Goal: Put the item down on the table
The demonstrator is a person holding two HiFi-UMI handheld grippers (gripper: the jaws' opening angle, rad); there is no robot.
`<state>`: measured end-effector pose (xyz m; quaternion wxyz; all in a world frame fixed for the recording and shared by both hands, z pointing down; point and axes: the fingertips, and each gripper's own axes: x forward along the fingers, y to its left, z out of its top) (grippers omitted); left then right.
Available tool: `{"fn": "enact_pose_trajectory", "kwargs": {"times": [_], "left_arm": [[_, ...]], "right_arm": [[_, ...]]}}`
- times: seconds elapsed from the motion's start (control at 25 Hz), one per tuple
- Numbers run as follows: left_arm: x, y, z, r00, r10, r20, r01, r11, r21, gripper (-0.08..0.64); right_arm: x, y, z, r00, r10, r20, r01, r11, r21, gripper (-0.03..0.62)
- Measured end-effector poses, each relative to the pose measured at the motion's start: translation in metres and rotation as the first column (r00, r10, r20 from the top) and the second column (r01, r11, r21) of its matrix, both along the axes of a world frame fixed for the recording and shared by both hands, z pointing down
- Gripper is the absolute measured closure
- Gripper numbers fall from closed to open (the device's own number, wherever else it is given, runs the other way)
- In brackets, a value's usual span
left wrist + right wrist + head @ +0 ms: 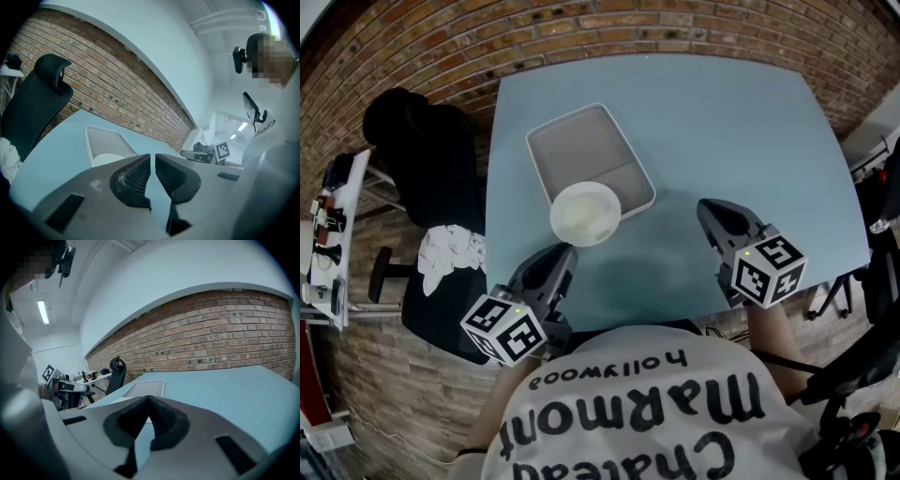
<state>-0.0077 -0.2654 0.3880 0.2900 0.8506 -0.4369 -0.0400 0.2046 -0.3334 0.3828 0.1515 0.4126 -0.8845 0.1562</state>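
Observation:
A white bowl [585, 214] sits on the near end of a shallow grey tray [581, 150] on the light blue table [731, 122]. My left gripper [562, 251] hovers just in front of the bowl, its jaws shut with only a thin slit between them and nothing held [153, 157]. The bowl [108, 159] and tray [105, 140] lie just beyond its tips. My right gripper [705, 208] is to the right of the tray over bare table, jaws shut and empty [149, 399]. The tray [146, 387] shows beyond it.
A black office chair [422, 141] with a white cloth [450, 248] on its seat stands off the table's left edge. A brick wall [225, 338] runs behind the table. A white shelf with small items [328, 244] is at far left.

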Motion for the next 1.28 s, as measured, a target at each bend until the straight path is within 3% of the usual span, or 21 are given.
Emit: {"fn": "enact_pose_trajectory", "kwargs": {"times": [0.16,0.4,0.76,1.28], "left_arm": [[-0.002,-0.001,0.0,1.0,-0.007,0.003,0.007,1.0,0.0,0.524],[-0.003,-0.005,0.002,1.0,-0.011,0.01,0.011,1.0,-0.003,0.523],[-0.004,-0.009,0.004,1.0,-0.021,0.018,0.022,1.0,-0.015,0.523],[0.002,-0.013,0.008,1.0,-0.022,0.019,0.022,0.999,-0.024,0.523]], "right_arm": [[-0.001,-0.003,-0.004,1.0,-0.003,0.009,0.002,1.0,0.019,0.583],[0.0,-0.007,0.0,0.998,-0.014,-0.063,0.016,0.999,0.032,0.583],[-0.009,-0.012,0.0,0.997,-0.063,-0.05,0.065,0.997,0.038,0.583],[-0.002,-0.017,0.006,0.997,-0.064,-0.049,0.065,0.998,0.024,0.583]]}}
